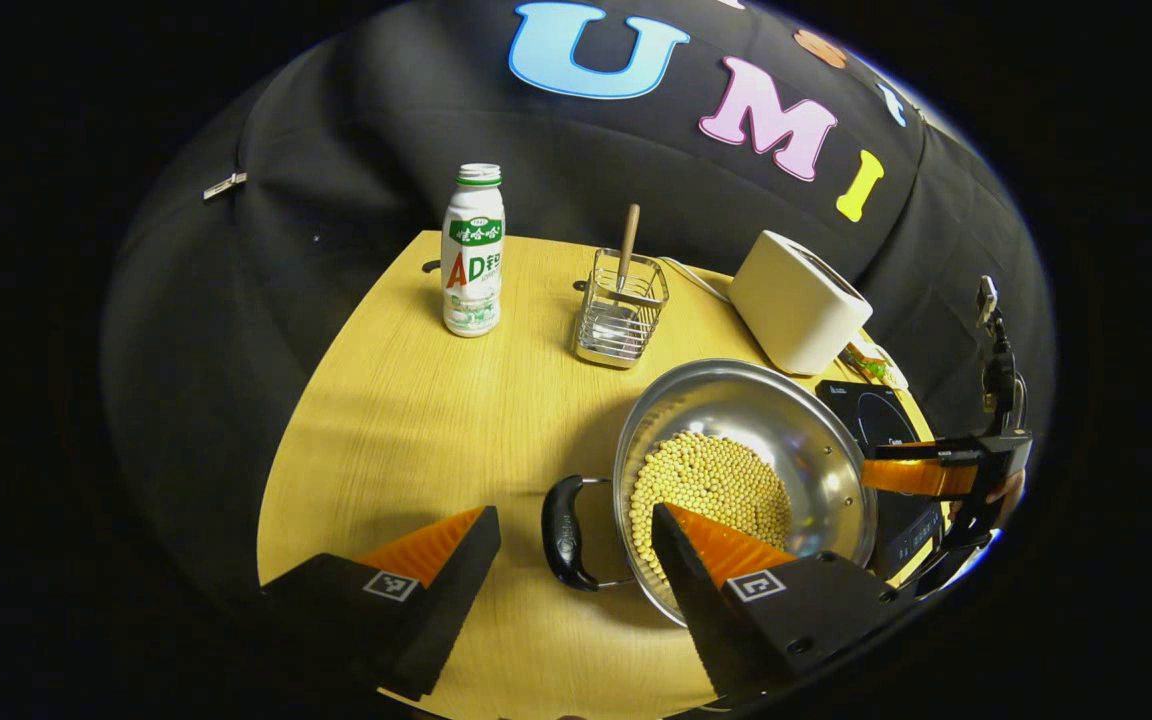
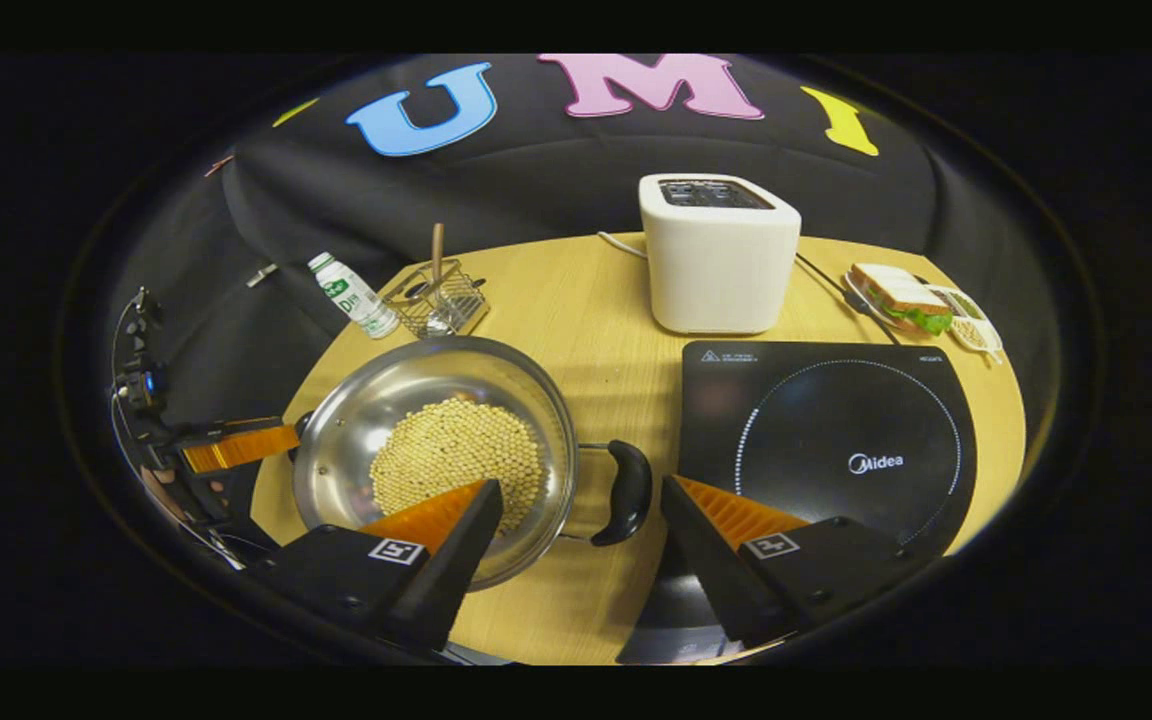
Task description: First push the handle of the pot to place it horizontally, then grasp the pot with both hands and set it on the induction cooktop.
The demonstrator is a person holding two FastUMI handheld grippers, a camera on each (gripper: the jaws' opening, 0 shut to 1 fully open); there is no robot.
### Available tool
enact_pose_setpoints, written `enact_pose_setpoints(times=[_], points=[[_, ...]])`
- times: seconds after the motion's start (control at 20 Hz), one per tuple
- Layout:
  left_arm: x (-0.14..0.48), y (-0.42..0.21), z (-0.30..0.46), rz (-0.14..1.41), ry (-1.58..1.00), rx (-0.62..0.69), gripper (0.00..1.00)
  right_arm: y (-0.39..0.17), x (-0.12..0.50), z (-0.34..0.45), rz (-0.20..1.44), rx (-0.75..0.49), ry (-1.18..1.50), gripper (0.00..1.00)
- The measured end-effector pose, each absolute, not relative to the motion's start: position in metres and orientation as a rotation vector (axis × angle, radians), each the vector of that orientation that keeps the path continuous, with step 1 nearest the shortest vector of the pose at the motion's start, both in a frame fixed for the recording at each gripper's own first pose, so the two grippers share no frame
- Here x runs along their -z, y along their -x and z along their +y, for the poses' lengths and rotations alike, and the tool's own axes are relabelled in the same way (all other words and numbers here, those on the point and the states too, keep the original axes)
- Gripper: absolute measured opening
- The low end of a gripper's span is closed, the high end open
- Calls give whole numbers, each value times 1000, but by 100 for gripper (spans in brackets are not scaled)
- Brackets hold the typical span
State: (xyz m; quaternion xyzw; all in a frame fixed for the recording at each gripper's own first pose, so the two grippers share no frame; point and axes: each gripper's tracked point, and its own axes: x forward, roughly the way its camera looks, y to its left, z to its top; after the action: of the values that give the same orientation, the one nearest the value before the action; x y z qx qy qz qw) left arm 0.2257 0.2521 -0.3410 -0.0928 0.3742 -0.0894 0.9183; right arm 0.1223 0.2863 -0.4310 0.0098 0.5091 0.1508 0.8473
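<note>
A: Where does the left gripper (image 1: pixel 576 535) stand?
B: Fingers wide, holding nothing. The pot's left handle (image 1: pixel 563 532) lies between them, its long axis running across the gap.
A: And the pot (image 2: pixel 436 455)?
B: On the table (image 2: pixel 596 300), full of beans, just left of the cooktop (image 2: pixel 826 440).
A: The right gripper (image 2: pixel 581 510)?
B: Also wide and empty, straddling the right handle (image 2: pixel 626 492). Each looks about equally near its handle.

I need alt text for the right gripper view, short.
A steel pot of yellow beans sits on a wooden table, its black handle between the open right gripper fingers. An induction cooktop lies right, a white toaster behind.
</note>
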Motion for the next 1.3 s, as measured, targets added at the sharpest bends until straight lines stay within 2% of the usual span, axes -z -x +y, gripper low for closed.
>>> enact_pose_setpoints(times=[0.25,0.3,0.35,0.6,0.7,0.75,0.8,0.9,0.95,1.0,1.1,1.15,1.3], points=[[356,-237,234,796,236,235,96,-115,452,292,1129,-342,7,100],[359,-239,231,807,250,242,96,-115,452,293,1118,-342,19,94],[364,-241,227,817,260,249,96,-118,455,295,1114,-343,36,98],[386,-246,229,871,284,255,95,-111,474,304,1165,-351,71,97],[392,-245,235,883,284,245,92,-107,483,305,1189,-342,80,90],[395,-246,238,883,279,239,90,-105,484,309,1199,-334,52,74],[397,-246,242,882,276,233,87,-105,487,313,1206,-323,35,69],[400,-247,251,887,267,212,81,-109,490,315,1209,-295,15,69],[403,-247,255,892,265,204,78,-110,491,316,1219,-281,8,73],[405,-246,255,903,277,206,67,-109,488,315,1227,-263,-12,68],[411,-243,255,918,299,183,67,-116,489,313,1232,-211,-64,66],[411,-245,256,915,304,173,67,-118,490,313,1226,-185,-82,60],[411,-249,257,916,306,156,65,-118,491,315,1214,-183,-97,55]])
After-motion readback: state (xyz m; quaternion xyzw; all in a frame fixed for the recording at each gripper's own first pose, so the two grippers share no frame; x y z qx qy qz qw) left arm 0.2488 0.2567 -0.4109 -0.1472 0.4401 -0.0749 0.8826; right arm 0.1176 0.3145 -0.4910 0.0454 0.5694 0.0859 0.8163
